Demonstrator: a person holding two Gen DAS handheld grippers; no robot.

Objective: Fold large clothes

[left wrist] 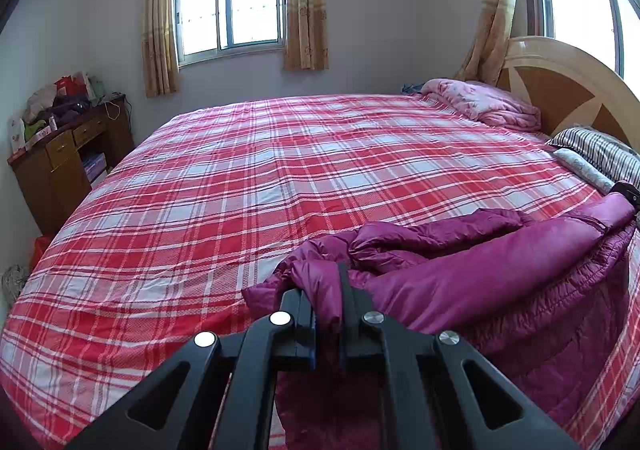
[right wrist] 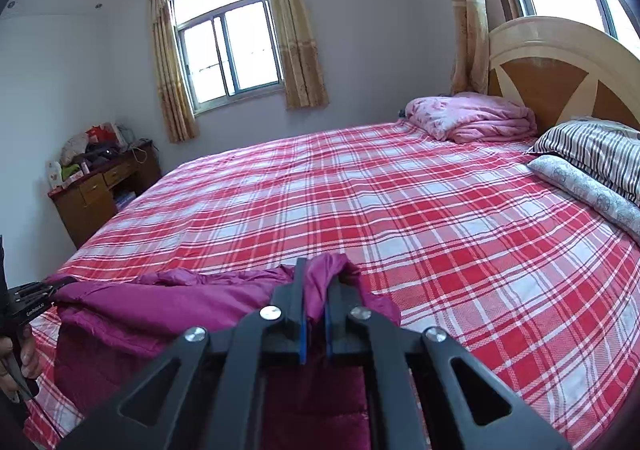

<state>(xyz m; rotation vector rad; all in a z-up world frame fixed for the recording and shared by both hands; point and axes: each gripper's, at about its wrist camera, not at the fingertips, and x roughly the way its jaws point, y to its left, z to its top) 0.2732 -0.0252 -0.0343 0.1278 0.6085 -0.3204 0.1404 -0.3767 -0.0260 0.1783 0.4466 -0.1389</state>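
A large magenta quilted jacket lies crumpled on the near edge of a bed with a red and white plaid sheet. My left gripper is shut on a fold of the jacket at its left end. My right gripper is shut on a fold of the jacket at its right end. The right gripper also shows in the left wrist view at the far right. The left gripper shows at the left edge of the right wrist view, held by a hand.
A folded pink quilt and striped pillows lie by the wooden headboard. A cluttered wooden desk stands at the far left wall. Windows with curtains are behind the bed.
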